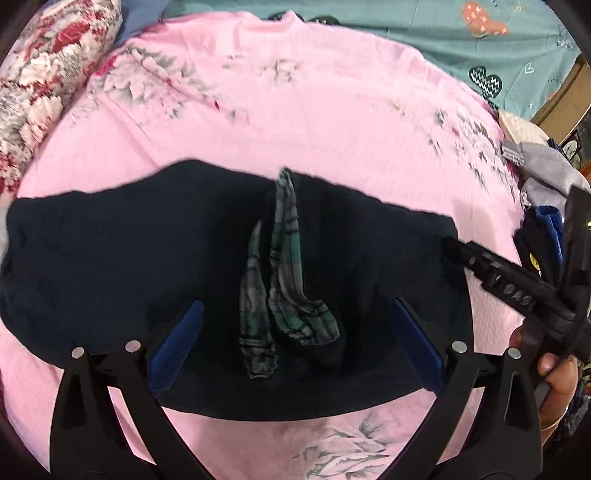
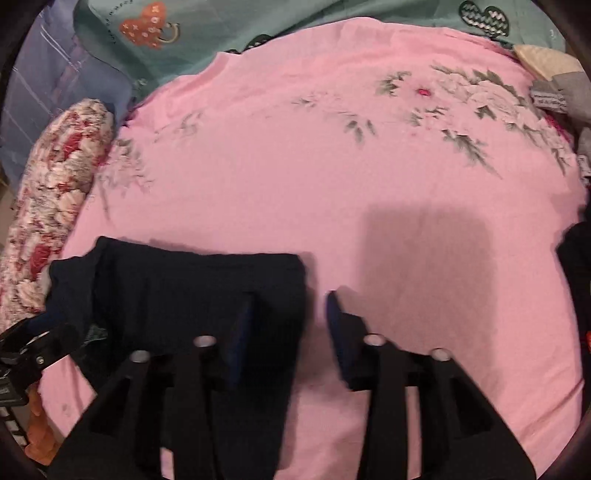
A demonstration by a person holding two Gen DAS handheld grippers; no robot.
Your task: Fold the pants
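Dark pants [image 1: 110, 266] lie lower centre on pink sheet [image 1: 295, 122], plaid pocket lining [image 1: 284, 258] exposed. Left gripper [image 1: 295, 343] jaws spread, empty. Right gripper [image 2: 288, 332] jaws spread astride pants edge, not pinching.

- The left wrist view looks steeply down, close over the pants [image 1: 110, 258], between its own blue fingers [image 1: 177, 343].
- The right wrist view looks steeply down, close over the pants' right edge [image 2: 207, 288] and the bare pink sheet [image 2: 295, 166].
- Both share the pants, sheet, floral bolster [image 1: 48, 74] and teal cover [image 2: 221, 26]; each catches the other gripper at its edge.
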